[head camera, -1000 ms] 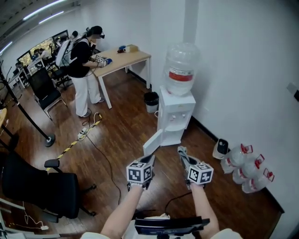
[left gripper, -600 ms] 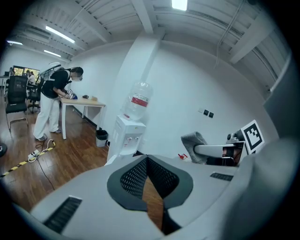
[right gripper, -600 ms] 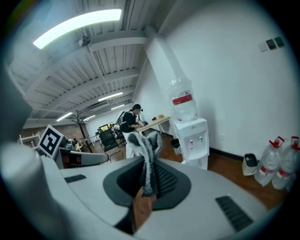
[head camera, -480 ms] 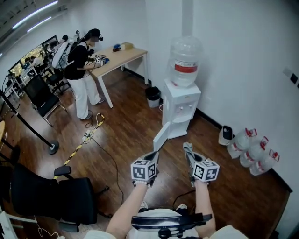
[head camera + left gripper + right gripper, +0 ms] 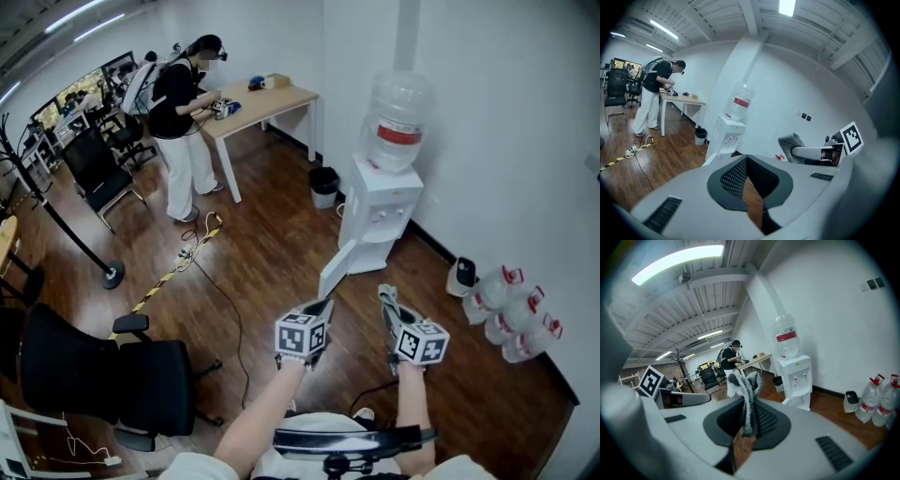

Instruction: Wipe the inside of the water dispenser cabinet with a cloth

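The white water dispenser (image 5: 377,214) stands against the wall with a clear bottle (image 5: 399,120) on top. Its low cabinet door (image 5: 336,270) hangs open toward me. Both grippers are held out in front of me, a step short of the dispenser. My right gripper (image 5: 385,298) is shut on a grey cloth (image 5: 744,389), which sticks up from its jaws. My left gripper (image 5: 322,306) is shut with nothing in it. From the left gripper view the dispenser (image 5: 725,135) is ahead and the cloth (image 5: 791,141) is at the right.
Several empty water bottles (image 5: 511,307) and a small dark-topped appliance (image 5: 460,276) lie along the right wall. A black bin (image 5: 324,185) sits left of the dispenser. A person (image 5: 184,120) stands at a wooden table (image 5: 267,99). A black office chair (image 5: 98,370) and floor cables (image 5: 192,251) are at my left.
The head view has shifted, so the dispenser now shows further right and up. Both grippers keep their pose in front of me, and the cloth stays in the right one.
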